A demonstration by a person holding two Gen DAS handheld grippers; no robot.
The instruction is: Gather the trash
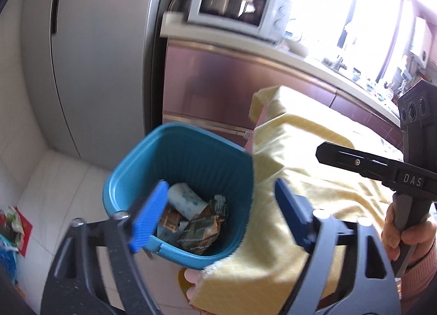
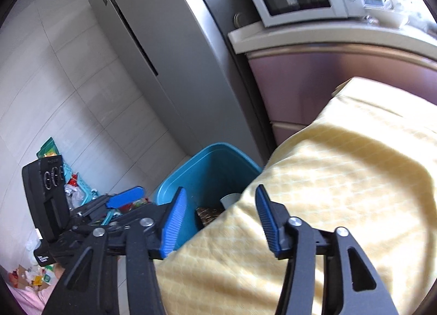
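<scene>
A blue trash bin stands on the floor against a table draped in yellow cloth. Inside it lie brown snack wrappers and a white packet. My left gripper hovers above the bin, open, with nothing between its blue pads. In the right wrist view the bin is partly hidden by the cloth. My right gripper is open and empty over the cloth's edge. More trash lies on the floor to the left.
A grey fridge stands behind the bin, beside it purple cabinets with a white microwave on the counter. Loose packets lie on the white tile floor at left. A hand holds the right gripper's handle.
</scene>
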